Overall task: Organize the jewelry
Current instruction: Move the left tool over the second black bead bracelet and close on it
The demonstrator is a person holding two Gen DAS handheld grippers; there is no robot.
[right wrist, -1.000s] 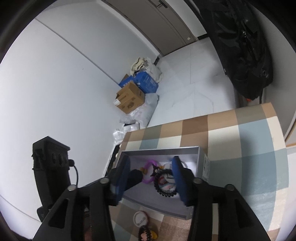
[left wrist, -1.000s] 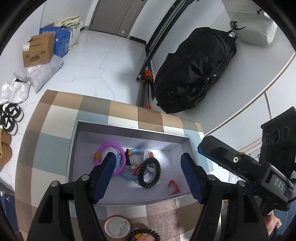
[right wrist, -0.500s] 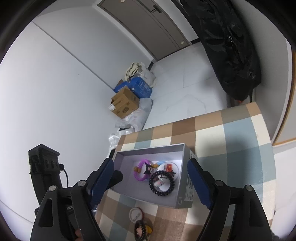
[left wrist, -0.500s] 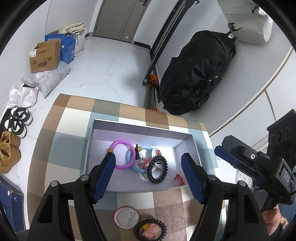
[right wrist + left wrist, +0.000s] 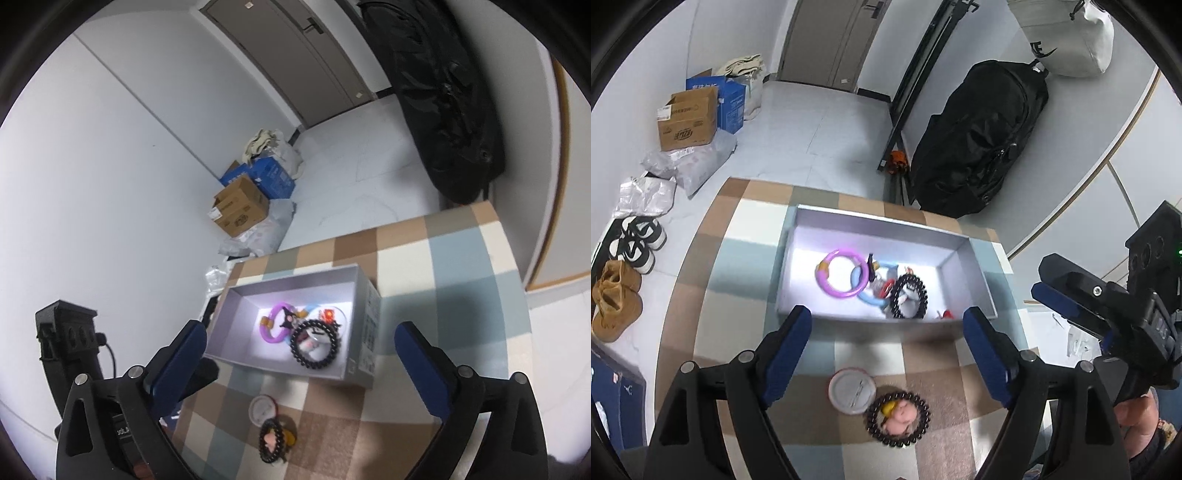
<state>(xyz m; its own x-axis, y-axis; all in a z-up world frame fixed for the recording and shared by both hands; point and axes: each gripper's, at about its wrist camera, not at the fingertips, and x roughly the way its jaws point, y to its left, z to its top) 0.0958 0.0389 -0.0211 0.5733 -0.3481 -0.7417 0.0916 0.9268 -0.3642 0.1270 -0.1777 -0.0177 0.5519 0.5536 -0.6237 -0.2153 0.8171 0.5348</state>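
A grey open box (image 5: 882, 223) (image 5: 364, 317) sits on a checked tablecloth. Inside lie a purple ring (image 5: 842, 278) (image 5: 275, 321), a blue ring (image 5: 866, 295), a black bead bracelet (image 5: 908, 299) (image 5: 314, 343) and small red pieces (image 5: 945, 314). In front of the box lie a white round badge (image 5: 852, 390) (image 5: 263, 409) and a second black bead bracelet around a pink charm (image 5: 898, 414) (image 5: 271, 439). My left gripper (image 5: 888, 352) is open and empty, above the cloth before the box. My right gripper (image 5: 299, 367) is open and empty, high above the box; it also shows in the left wrist view (image 5: 1071, 291).
The checked cloth (image 5: 713, 295) (image 5: 454, 295) covers a small table with edges close on all sides. On the floor beyond are a black backpack (image 5: 975, 147), cardboard boxes (image 5: 689, 120) (image 5: 240, 210), plastic bags and shoes (image 5: 639, 240).
Both grippers have pulled back and up from the box. The right gripper's jaws opened wide. The badge and the second bracelet have come fully into view.
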